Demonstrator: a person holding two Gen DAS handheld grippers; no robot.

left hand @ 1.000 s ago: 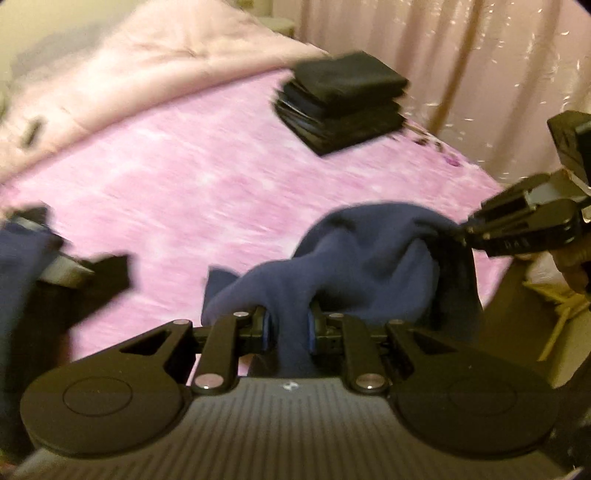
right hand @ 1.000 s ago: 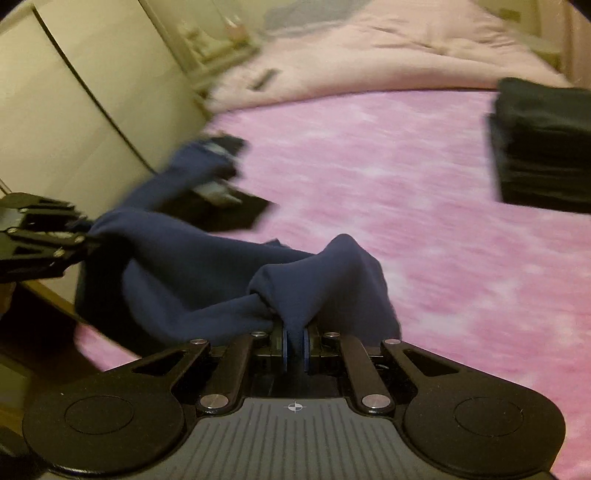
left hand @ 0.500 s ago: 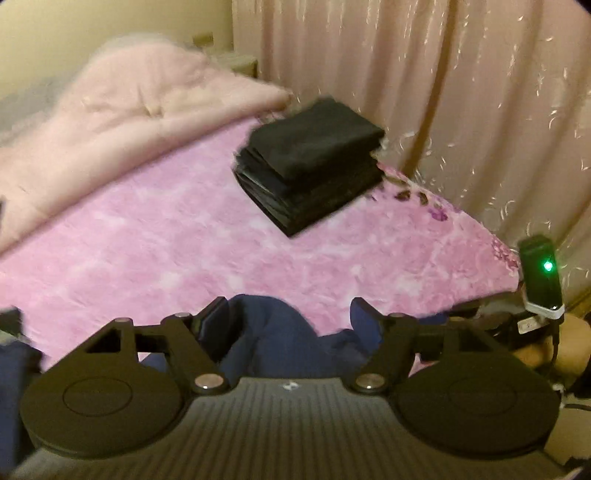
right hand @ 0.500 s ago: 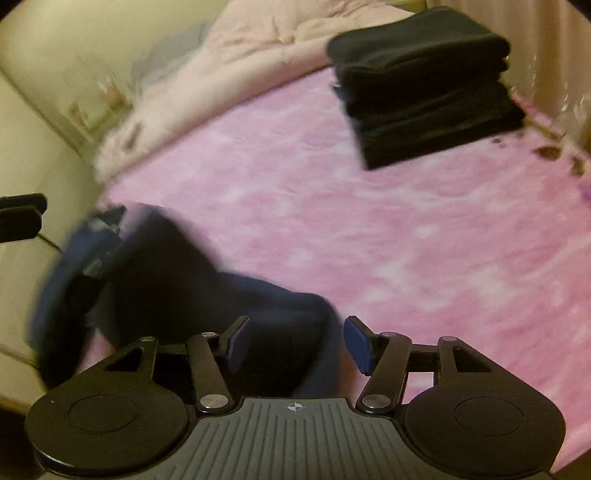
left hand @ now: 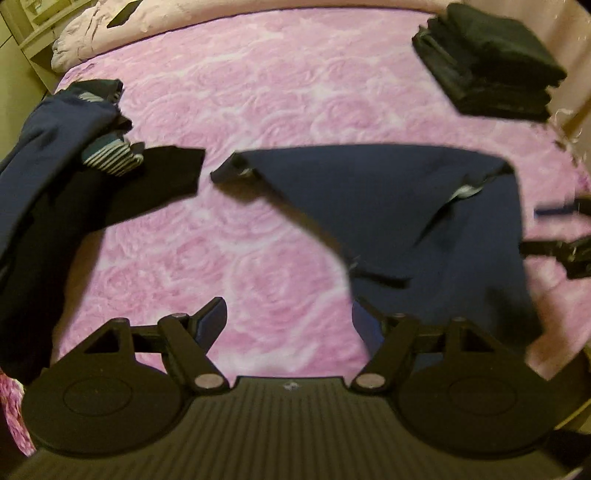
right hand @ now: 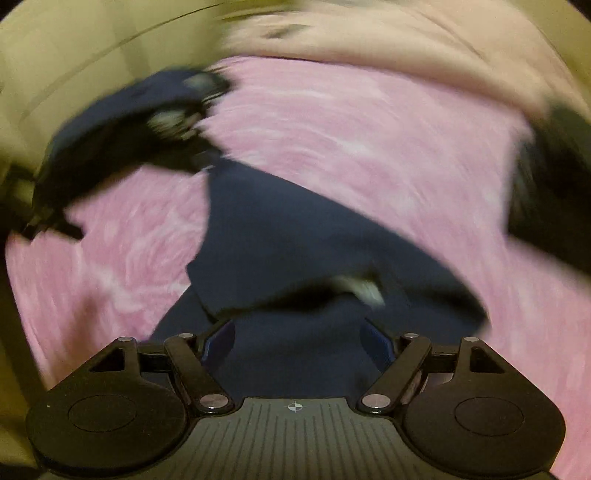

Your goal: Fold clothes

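A navy garment (left hand: 388, 199) lies spread on the pink rose-patterned bedspread (left hand: 258, 110), near the bed's front edge and toward its right side. It is loosely laid rather than squared: one upper corner is turned over into a thick roll, a diagonal fold runs down across it, and a small pale label shows at an opening near its right part. The cloth looks soft and matte, deep blue, almost black in the dim light.

The left gripper (left hand: 288, 317) hangs over bare bedspread just beside the garment's left edge, its jaws opening wide with nothing between them; its right finger stands at the garment's edge. The right gripper (right hand: 295, 341), seen through heavy motion blur, points down over the garment, its jaws also opening, with navy cloth lying beneath and between the blue pads (right hand: 375, 343) but not pinched by them.

At the bed's left edge sits a heap of unfolded dark clothes (left hand: 55, 166), a striped piece among them. At the far right corner rests a stack of folded black clothes (left hand: 487, 70). A pale pink quilt (left hand: 147, 22) lies along the far edge.
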